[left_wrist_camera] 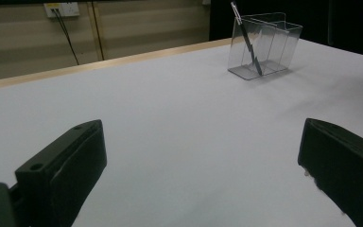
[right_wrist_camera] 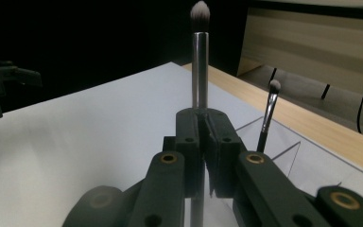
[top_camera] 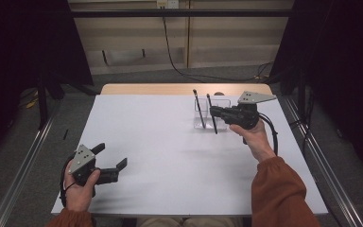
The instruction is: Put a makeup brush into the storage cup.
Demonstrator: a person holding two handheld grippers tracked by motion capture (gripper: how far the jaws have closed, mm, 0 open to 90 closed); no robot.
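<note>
The right claw (top_camera: 213,111) is clamped tight on the handle of a makeup brush (top_camera: 212,113), its jaws pressed together with the silver ferrule and soft bristle tip standing straight up out of them in the right gripper view (right_wrist_camera: 200,61). From the high view the brush hangs nearly upright, its lower end just in front of the near wall of a clear holder (top_camera: 220,103) that sits on the white bench (top_camera: 170,142) directly beyond and slightly below the claw. A second brush (top_camera: 198,109) already leans inside that holder, just past the held one on the side farther from the right hand; the right gripper view shows it (right_wrist_camera: 268,113) close beside the jaws, tilted, bristles up.

The left claw (top_camera: 111,158) rests far off at the near corner of the bench, jaws spread wide with nothing between them, pointing toward the holder (left_wrist_camera: 263,45) well ahead of it.

The step in hand looks like placing the held brush into the holder beside the first. Whether its lower end is already over the rim or still outside the front wall I cannot tell. The next move probably calls for carrying the brush a little forward of the claw's present spot, keeping it upright, lowering it until the handle end meets the holder's floor, then parting the jaws so it leans without knocking the other brush or tipping the light holder.
</note>
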